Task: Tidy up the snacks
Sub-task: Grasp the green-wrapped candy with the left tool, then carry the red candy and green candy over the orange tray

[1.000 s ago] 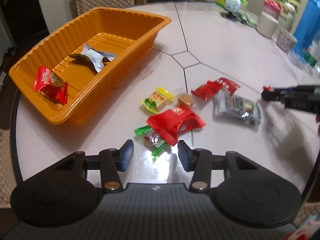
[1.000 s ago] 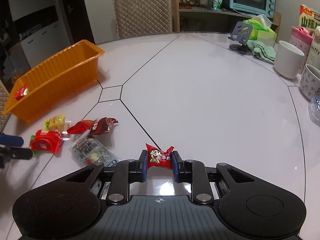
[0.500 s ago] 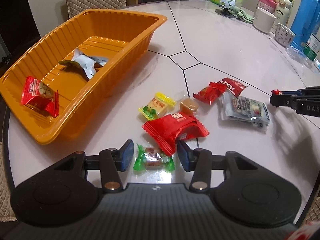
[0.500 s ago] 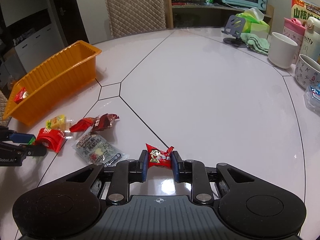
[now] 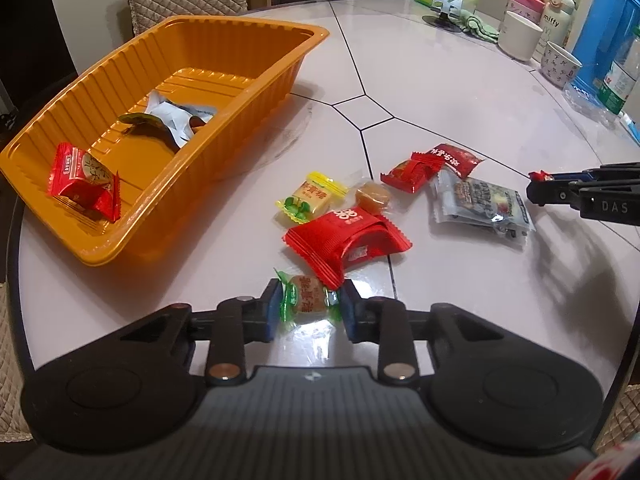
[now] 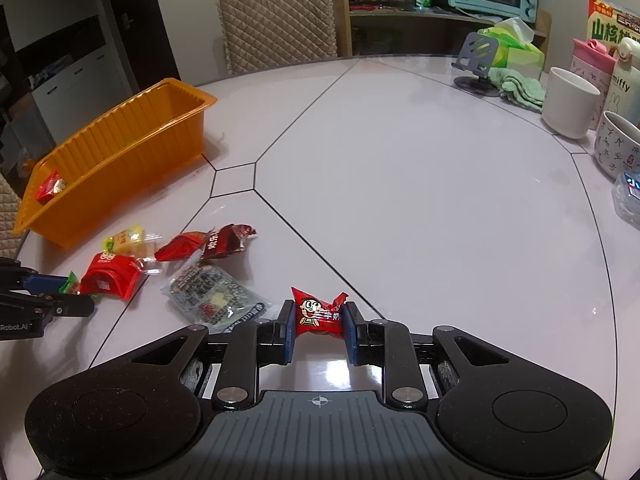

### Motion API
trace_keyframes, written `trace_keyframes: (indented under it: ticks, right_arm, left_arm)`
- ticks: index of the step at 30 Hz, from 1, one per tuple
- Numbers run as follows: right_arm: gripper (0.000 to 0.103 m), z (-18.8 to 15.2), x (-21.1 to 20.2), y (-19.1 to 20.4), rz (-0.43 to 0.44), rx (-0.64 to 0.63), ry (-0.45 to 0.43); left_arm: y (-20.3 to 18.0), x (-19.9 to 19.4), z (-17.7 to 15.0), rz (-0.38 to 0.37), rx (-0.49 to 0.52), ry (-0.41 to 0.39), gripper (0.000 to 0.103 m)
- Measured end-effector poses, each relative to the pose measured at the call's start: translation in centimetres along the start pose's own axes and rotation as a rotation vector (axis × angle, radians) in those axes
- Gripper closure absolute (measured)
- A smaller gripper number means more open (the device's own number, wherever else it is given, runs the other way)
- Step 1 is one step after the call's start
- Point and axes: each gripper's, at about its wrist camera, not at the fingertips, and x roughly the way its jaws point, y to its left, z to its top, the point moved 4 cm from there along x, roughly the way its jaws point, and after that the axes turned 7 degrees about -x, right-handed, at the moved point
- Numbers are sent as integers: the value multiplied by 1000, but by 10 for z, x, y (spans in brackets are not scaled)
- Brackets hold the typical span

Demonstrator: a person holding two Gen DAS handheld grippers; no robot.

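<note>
The step in hand is a pickup: the left tool (image 5: pixel 307 311) has just been closing its jaws around a green-ended wrapped candy (image 5: pixel 307 300), and both blue pads now sit against the wrapper's twisted ends, so it looks clenched on the sweet, which rests on the tabletop (image 5: pixel 440 92) well apart from the orange tray (image 5: pixel 224 128), on the near side of the loose pile. The right tool (image 6: pixel 319 330) is clamped on a red cartoon-face candy (image 6: pixel 318 314), farther from the tray than the clear grey packet (image 6: pixel 212 290). The tray already holds a red packet (image 5: pixel 82 182) and a white wrapper (image 5: pixel 172 116). Next, I judge, the left tool must lift clear without dragging the big red pouch (image 5: pixel 346 240) touching the candy, then carry it across to the tray and over its ribbed wall.
</note>
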Motion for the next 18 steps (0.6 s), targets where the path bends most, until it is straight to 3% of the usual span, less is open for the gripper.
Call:
trace_keyframes:
  ticks: [18]
  right_arm:
    - [78, 2, -19, 31, 85, -31, -22]
  left_arm:
    - [10, -33, -18, 23, -59, 1, 78]
